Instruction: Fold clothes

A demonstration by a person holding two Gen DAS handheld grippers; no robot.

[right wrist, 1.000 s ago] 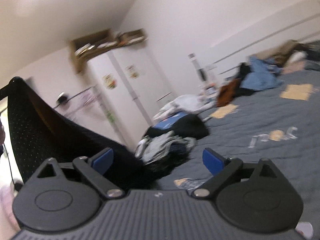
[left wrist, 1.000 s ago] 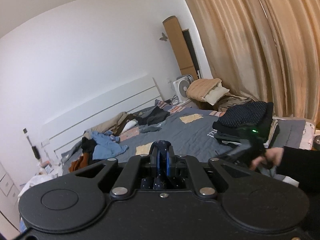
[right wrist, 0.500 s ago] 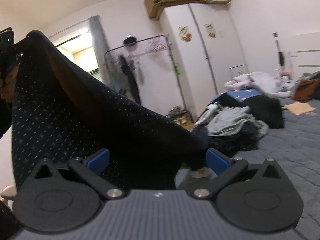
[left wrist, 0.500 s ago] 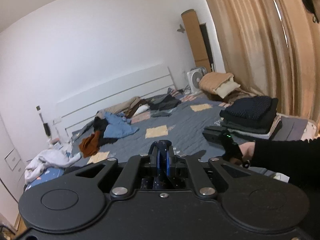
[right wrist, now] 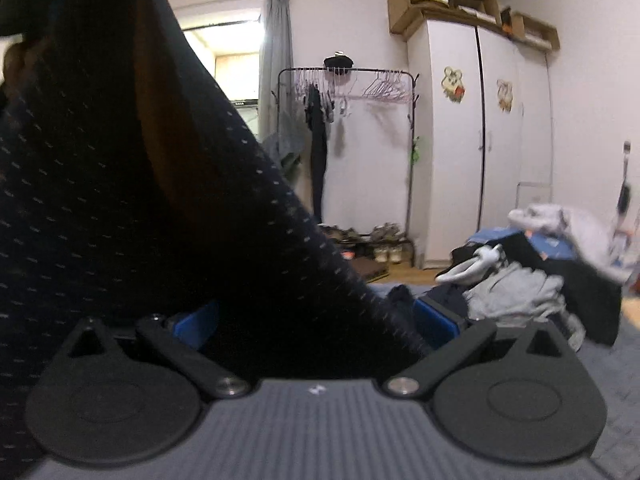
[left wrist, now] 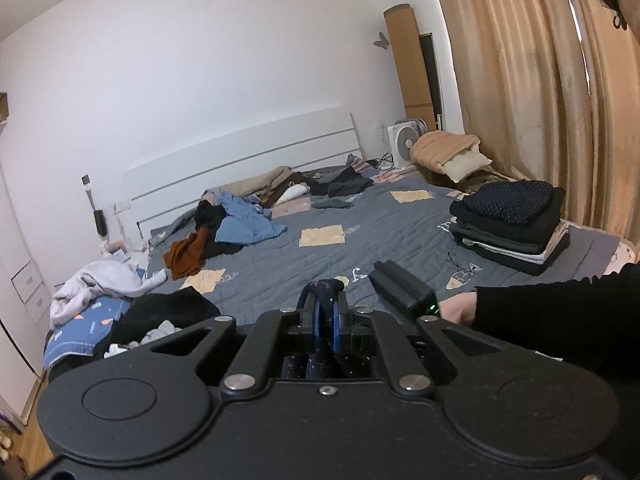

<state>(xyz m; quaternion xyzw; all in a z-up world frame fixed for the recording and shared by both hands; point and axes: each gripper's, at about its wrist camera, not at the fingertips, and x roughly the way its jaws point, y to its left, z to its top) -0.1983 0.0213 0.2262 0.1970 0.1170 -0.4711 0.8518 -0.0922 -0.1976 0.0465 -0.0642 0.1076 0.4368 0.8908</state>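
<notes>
My left gripper (left wrist: 324, 294) is shut on a fold of the dark navy patterned garment (left wrist: 322, 286), held above the bed. In the right wrist view the same garment (right wrist: 120, 200) hangs taut from the upper left down into my right gripper (right wrist: 316, 320). That gripper is open, its blue pads (right wrist: 436, 320) wide apart with the cloth's lower edge lying between them. The left wrist view shows the right gripper's black housing (left wrist: 400, 288) in a hand with a black sleeve (left wrist: 552, 312). A stack of folded clothes (left wrist: 512, 224) sits on the bed at right.
The bed's grey quilt (left wrist: 400, 232) holds a heap of unfolded clothes (left wrist: 236, 224) by the white headboard. More loose garments (right wrist: 528, 284) pile at the bed's edge. A wardrobe (right wrist: 480, 140) and clothes rack (right wrist: 344, 120) stand beyond; curtains (left wrist: 520, 80) hang on the right.
The right gripper has come down from the folded stack toward the left gripper and turned to the wardrobe. The dark garment now lies between its open fingers. The left gripper stays shut.
</notes>
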